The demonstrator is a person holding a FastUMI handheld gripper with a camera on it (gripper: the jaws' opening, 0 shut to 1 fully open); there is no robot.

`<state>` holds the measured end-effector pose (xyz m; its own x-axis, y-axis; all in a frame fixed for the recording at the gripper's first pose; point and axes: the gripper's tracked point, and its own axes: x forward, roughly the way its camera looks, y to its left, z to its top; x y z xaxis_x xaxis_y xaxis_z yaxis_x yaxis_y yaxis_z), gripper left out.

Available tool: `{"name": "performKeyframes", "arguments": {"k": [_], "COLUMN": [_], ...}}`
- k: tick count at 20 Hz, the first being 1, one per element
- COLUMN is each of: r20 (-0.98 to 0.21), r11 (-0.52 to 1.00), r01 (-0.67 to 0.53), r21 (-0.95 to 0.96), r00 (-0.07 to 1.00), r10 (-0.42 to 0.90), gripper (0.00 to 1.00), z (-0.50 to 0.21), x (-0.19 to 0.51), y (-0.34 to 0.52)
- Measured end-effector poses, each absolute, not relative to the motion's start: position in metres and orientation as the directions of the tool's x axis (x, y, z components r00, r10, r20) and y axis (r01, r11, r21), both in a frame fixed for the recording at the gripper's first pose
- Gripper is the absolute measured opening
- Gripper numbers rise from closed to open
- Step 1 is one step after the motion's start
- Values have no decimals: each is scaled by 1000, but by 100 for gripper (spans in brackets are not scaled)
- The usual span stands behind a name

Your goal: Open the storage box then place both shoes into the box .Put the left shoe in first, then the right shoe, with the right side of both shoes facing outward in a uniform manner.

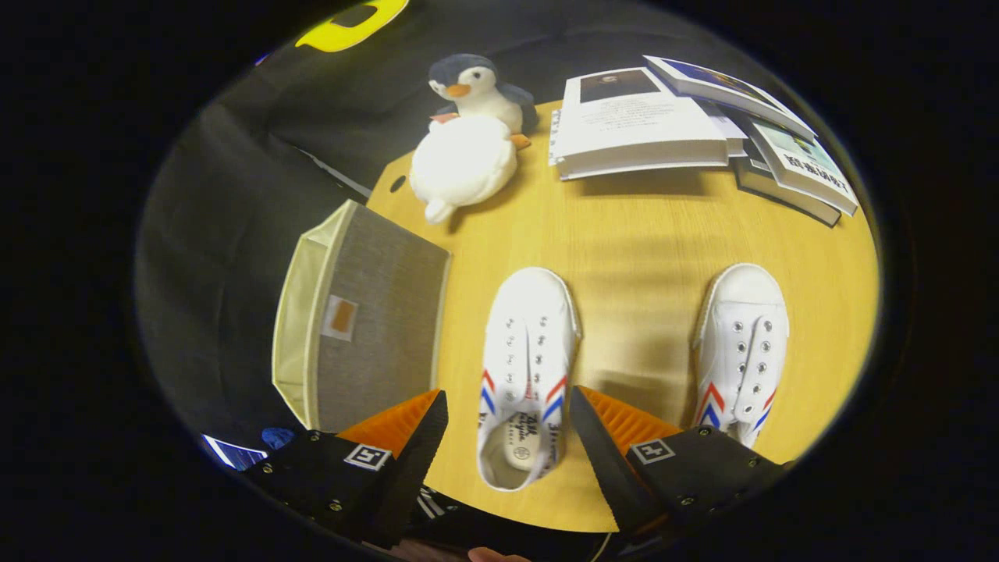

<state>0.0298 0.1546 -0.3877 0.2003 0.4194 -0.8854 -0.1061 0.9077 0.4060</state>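
Gripper (pixel 507 437) fingers spread wide, released, holding nothing; they straddle the heel end of the left shoe (pixel 524 367) without touching it.

Landmark = left shoe, a white lace-less sneaker with red-blue chevrons, sole down on the wooden table (pixel 624 226), toe pointing away from the fingers.
- right shoe (pixel 741 347): well apart on its right side, same pose, toe away.
- storage box (pixel 355 320): just beside it on the left, at the table edge. Grey fabric, cream lining, small tag on the near face. It looks tipped or leaning with the cream-lined opening facing away from the shoe; whether a lid or flap is to be opened I cannot tell.
- plush penguin (pixel 468 133): beyond the toe, slightly left.
- stack of books (pixel 648 125): beyond the toe, to the right.

Judged step: approach for the left-shoe grasp, though the box state is unclear, so box may need handling first. To do it well: come lower, centre the fingers across the collar or mid-body, not the soft toe; squeeze both side walls evenly so it does not twist. Carry level, turn so the right side faces outward, and keep clear of the box's near wall on entry. Risk: canvas collapses, shoe pivots.
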Motion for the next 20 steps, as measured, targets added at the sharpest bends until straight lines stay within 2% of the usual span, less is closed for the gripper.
{"name": "performKeyframes", "arguments": {"k": [7, 11, 12, 13, 14, 15, 17, 18, 19, 20], "r20": [-938, -964, -967, -969, -959, -951, -949, -948, -946, -945], "r11": [938, 946, 945, 941, 934, 934, 943, 943, 942, 941], "r01": [-143, -206, -228, -245, -234, -189, -105, -101, -88, -90], "r21": [317, 251, 236, 232, 272, 304, 315, 318, 323, 327], "r00": [96, 42, 39, 31, 15, -4, -20, -19, -13, -12], "r10": [332, 264, 251, 247, 283, 309, 315, 318, 324, 327], "gripper": [95, 86, 87, 72, 69, 46, 16, 8, 7, 1], "z": [-431, -449, -453, -459, -452, -451, -452, -458, -446, -437], "x": [14, 15, 17, 18, 16, 13, 10, 7, 11, 13], "y": [143, 139, 140, 144, 153, 161, 159, 160, 158, 156]}}
